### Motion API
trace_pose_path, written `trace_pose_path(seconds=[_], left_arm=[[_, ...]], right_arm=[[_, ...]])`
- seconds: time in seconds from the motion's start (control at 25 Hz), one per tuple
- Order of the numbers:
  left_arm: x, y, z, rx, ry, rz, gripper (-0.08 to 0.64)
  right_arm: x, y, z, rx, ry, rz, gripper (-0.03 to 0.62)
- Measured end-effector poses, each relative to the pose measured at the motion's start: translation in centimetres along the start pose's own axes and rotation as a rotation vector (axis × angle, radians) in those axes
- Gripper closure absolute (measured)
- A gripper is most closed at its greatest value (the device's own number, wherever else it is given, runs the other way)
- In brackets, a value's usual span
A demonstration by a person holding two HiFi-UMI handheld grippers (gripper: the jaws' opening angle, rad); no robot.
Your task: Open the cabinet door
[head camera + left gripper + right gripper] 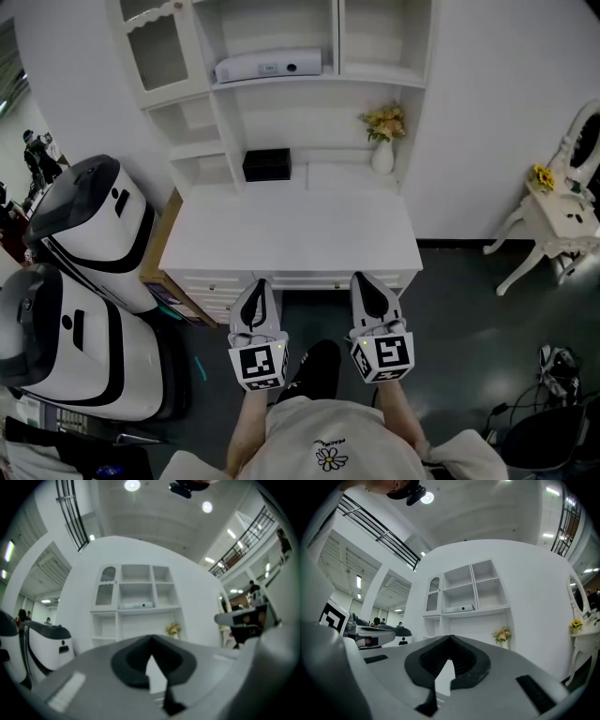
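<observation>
The white cabinet (281,122) stands ahead with a desk top and shelves above. Its arched glass door (155,47) is at the upper left, also seen as the door (107,588) in the left gripper view and the door (433,595) in the right gripper view. My left gripper (258,286) and right gripper (364,279) are held side by side just before the desk's front edge, far below the door. The jaws of the left gripper (151,639) and the right gripper (451,638) meet at their tips, shut with nothing between them.
On the cabinet are a black box (266,164), a flat white device (269,66) on a shelf and a vase of flowers (382,141). Two large white and black machines (89,225) stand at the left. A white side table (558,211) stands at the right, with cables (553,375) on the floor.
</observation>
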State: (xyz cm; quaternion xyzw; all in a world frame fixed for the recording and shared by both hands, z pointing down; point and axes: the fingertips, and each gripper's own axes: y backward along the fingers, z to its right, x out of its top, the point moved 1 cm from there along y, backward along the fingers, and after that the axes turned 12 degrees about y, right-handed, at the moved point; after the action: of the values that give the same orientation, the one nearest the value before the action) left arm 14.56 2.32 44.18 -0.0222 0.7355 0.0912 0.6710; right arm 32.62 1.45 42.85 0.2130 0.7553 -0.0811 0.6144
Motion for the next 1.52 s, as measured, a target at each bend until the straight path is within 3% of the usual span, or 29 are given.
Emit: trace_pose_path(seconds=[0.2, 0.48, 0.8, 1.08, 1.52], left_arm=[[0.2, -0.9, -0.5, 0.001, 0.016, 0.014, 0.555], [-1.0, -4.2, -1.8, 0.003, 0.052, 0.02, 0.555], [-1.2, -8.2, -3.4, -0.032, 0.012, 0.027, 0.555], [-1.6, -13.4, -7.9, 0.009, 0.021, 0.052, 0.555], [2.1, -28.4, -13.6, -0.043, 0.007, 0.116, 0.555]], right_arm=[[-0.6, -0.1, 0.8, -0.02, -0.026, -0.008, 0.592], [-1.2, -2.3, 0.8, 0.007, 0.027, -0.007, 0.592], [-2.5, -7.4, 0.1, 0.047, 0.016, -0.014, 0.592], [-4.1, -14.8, -1.6, 0.123, 0.048, 0.006, 0.592], [-2.3, -31.0, 1.0, 0.083, 0.073, 0.088, 0.592]])
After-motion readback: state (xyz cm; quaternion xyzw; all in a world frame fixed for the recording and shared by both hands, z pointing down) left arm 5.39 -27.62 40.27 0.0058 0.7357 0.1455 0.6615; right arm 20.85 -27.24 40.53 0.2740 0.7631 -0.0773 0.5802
